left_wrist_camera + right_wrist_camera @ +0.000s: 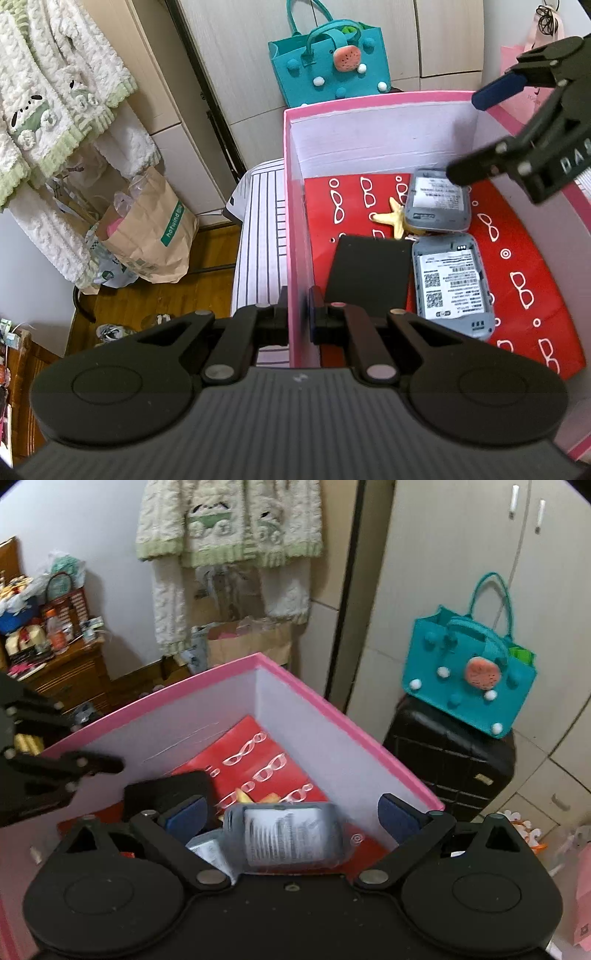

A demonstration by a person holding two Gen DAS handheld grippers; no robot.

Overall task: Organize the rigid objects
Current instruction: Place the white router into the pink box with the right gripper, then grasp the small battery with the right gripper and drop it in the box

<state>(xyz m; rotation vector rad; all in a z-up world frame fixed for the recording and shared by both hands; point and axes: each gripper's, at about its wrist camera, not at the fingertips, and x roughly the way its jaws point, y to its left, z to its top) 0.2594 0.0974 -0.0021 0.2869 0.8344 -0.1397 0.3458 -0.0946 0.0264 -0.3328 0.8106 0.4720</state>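
The pink box (295,229) had white inner walls and a red sheet (517,258) printed with white spectacles on its floor. Inside lay two grey devices with white printed labels, the nearer grey device (452,286) just beside a flat black slab (369,273), and the farther grey device (437,201) partly covering a yellow starfish (396,218).

The left tool (299,314) was pressed together on the box's left wall, one finger outside and one inside.

The right tool (291,812) stood spread wide above the box, with nothing between its blue pads (186,814); in the right wrist view a grey device (284,836) appeared blurred just below and between them.
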